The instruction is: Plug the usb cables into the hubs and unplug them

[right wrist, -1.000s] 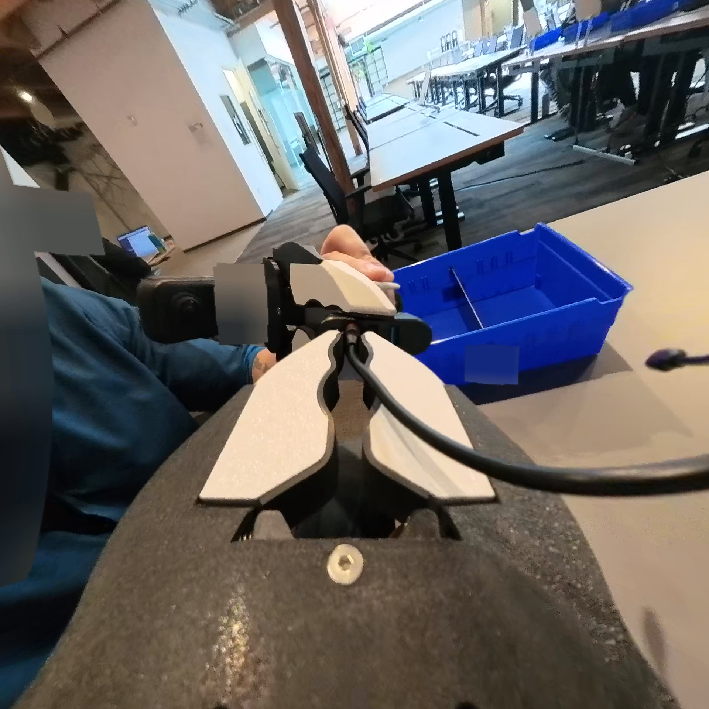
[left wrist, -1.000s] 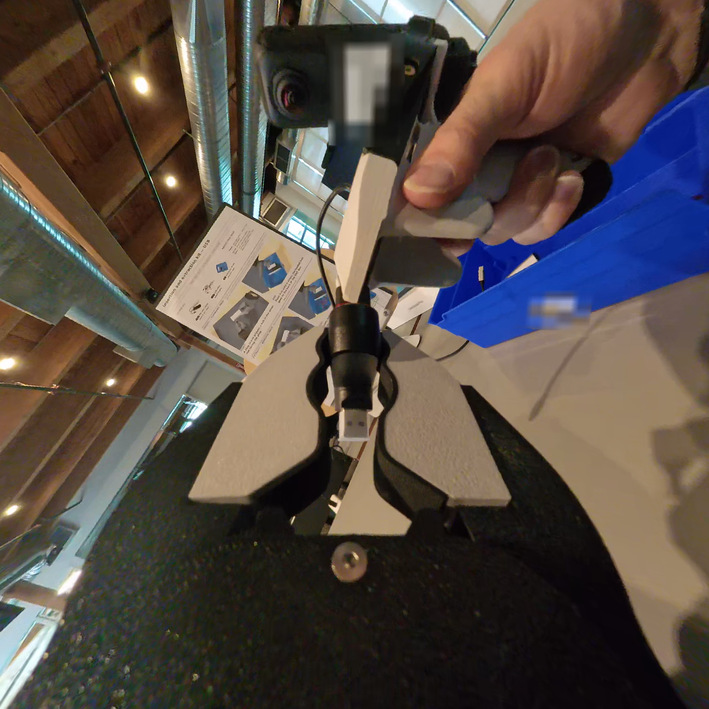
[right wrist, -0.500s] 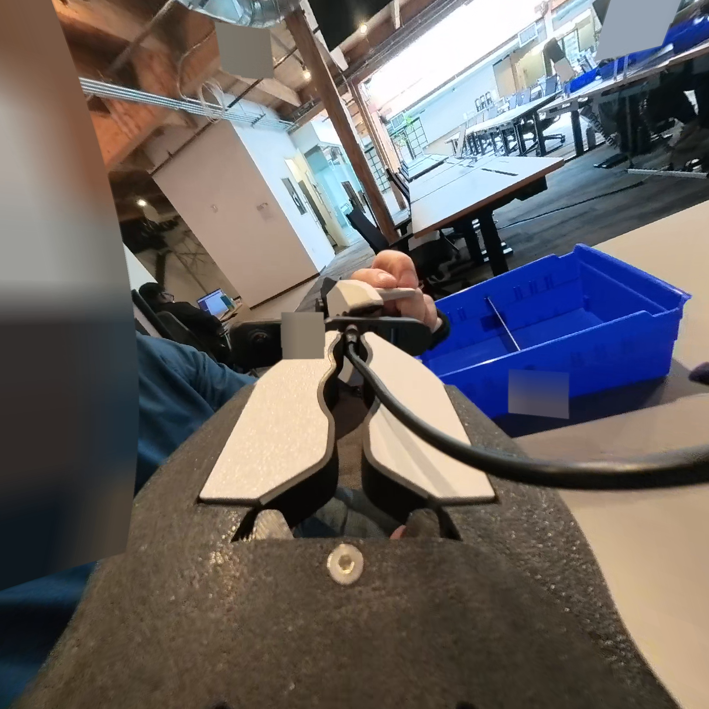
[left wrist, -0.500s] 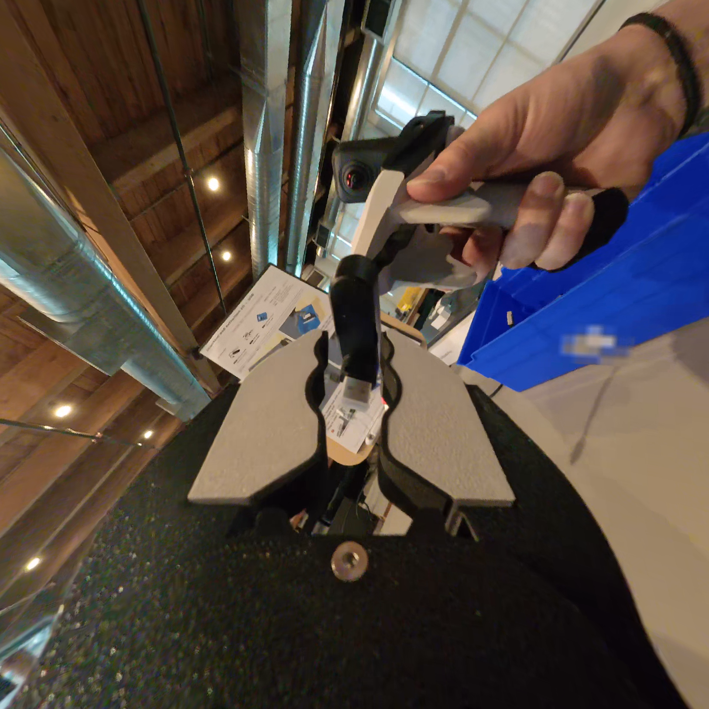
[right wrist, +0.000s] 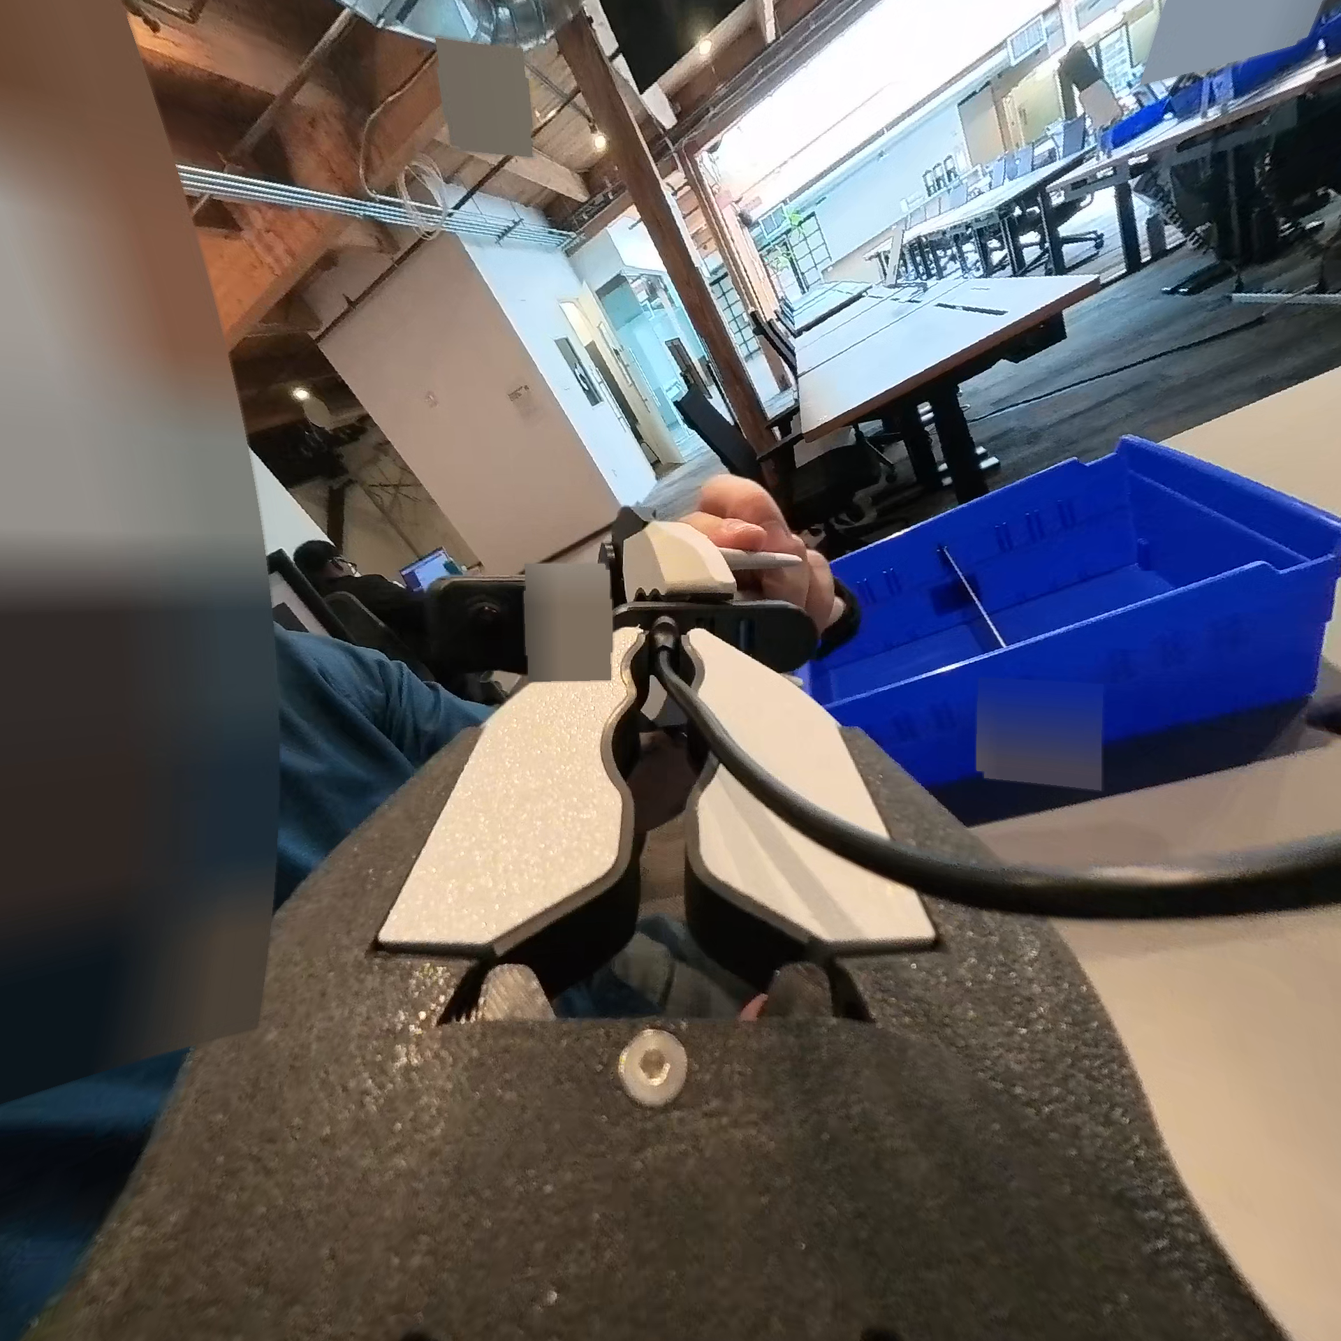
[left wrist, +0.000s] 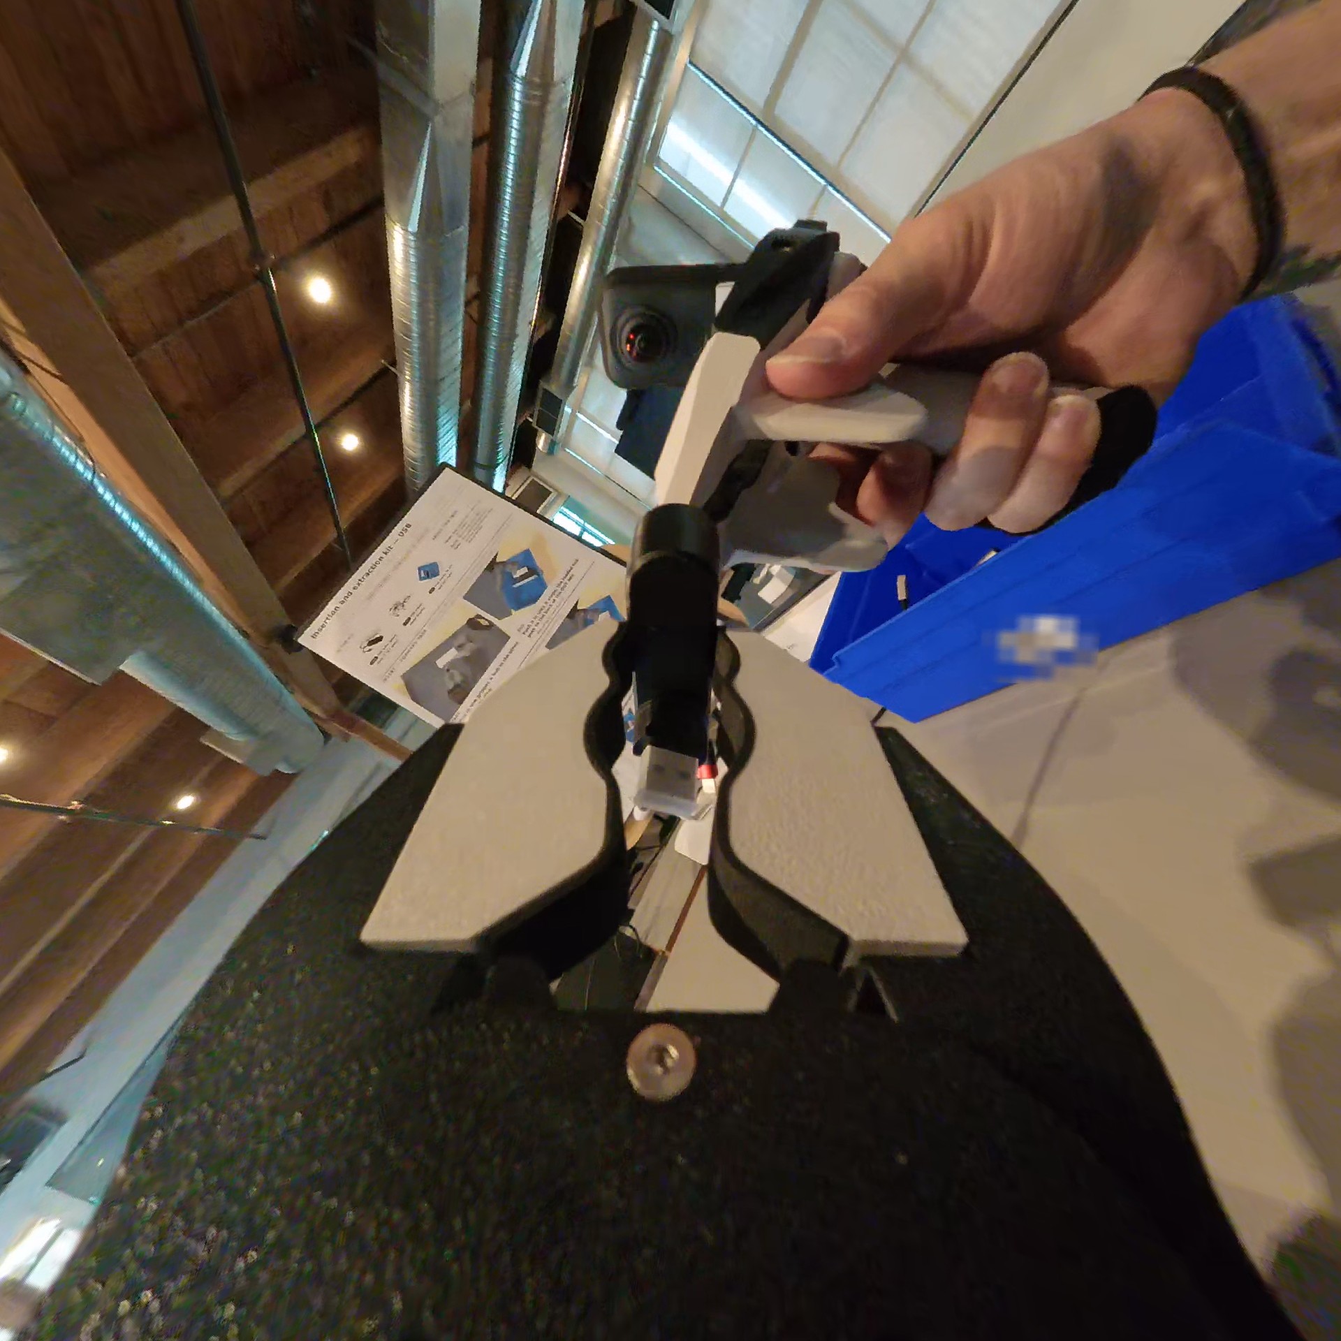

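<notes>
Left gripper (left wrist: 667,653) has its two gray jaws drawn in against the sides of a black hub (left wrist: 671,638), at the centre of the left wrist view. The hub's metal connector (left wrist: 664,784) points back at the camera. The hub's far end meets the right gripper, which comes in from the upper right of that frame, held by a hand (left wrist: 1016,326).

In the right wrist view, the right gripper (right wrist: 664,646) is pinched shut on the plug end of the usb cable (right wrist: 871,863). The black cord curves back over the right jaw and leaves at the right edge of the frame. Just past the fingertips the hub shows as a flat black bar with a blue port, under the left gripper and the hand (right wrist: 755,522) holding it.

A blue bin (right wrist: 907,696) stands on the pale table (right wrist: 1197,1016) at centre right. A thin divider (right wrist: 976,606) splits it into two compartments, and bare blue floor shows in both. From the left wrist view a small pale piece lies inside, too small to identify. An instruction sheet (left wrist: 464,617) stands at centre left of that view.

Compared with half a second ago, both grips and the bin's place are much the same. A second ago the right wrist view looked down into the bin from higher up, and the right gripper's camera loomed closer over the hub.
</notes>
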The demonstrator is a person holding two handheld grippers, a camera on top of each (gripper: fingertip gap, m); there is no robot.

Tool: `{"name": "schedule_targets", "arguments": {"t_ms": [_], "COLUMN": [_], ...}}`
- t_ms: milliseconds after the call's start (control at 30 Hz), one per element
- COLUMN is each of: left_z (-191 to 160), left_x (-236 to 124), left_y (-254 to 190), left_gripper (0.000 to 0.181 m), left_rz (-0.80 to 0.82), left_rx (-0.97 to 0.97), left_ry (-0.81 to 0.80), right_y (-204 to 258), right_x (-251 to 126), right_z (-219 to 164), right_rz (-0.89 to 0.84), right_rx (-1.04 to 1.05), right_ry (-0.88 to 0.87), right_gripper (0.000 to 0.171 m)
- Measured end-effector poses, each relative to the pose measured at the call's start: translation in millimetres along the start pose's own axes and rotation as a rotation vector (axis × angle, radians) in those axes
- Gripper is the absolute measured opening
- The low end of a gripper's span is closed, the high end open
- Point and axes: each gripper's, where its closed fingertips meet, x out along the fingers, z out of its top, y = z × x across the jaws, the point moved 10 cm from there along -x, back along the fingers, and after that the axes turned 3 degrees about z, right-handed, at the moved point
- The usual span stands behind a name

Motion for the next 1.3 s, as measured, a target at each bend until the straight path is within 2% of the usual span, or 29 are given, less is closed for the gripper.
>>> {"name": "schedule_targets", "arguments": {"t_ms": [67,167,300,400,667,867,1067,1167,1267,1300], "left_z": [0,-3,-7,-7,-5,-4,-4,-4,-6,-7], "left_x": [1,1,-1,-1,-1,1,3,4,5,4], "left_y": [0,2,7,7,5,2,-1,-2,-1,1], "left_gripper": [0.021,0.021,0.021,0.021,0.021,0.021,0.021,0.021,0.021,0.021], "left_rz": [0.009,0.019,0.020,0.036,0.057,0.067,0.106,0.104,0.095,0.091], "left_rx": [-0.009,-0.033,-0.097,-0.086,-0.055,-0.008,0.025,0.030,0.004,-0.007], "left_ry": [0.000,0.020,0.012,0.008,0.020,0.027,0.058,0.065,0.081,0.090], "right_y": [-1,-3,-5,-6,-6,-9,-8,-8,-11,-11], "right_x": [0,-1,-1,3,13,5,5,6,-1,-3], "right_z": [0,-1,-9,-11,-11,-7,-8,-10,-12,-13], "right_rz": [0.025,0.039,0.004,-0.006,-0.060,-0.090,-0.089,-0.072,-0.202,-0.254], "right_rx": [0.005,0.040,0.038,0.058,0.018,0.026,0.001,-0.021,-0.076,-0.141], "right_ry": [-0.016,-0.019,0.004,-0.036,-0.113,-0.159,-0.226,-0.238,-0.193,-0.153], "right_gripper": [0.009,0.031,0.044,0.061,0.062,0.053,0.031,0.011,0.046,0.049]}}
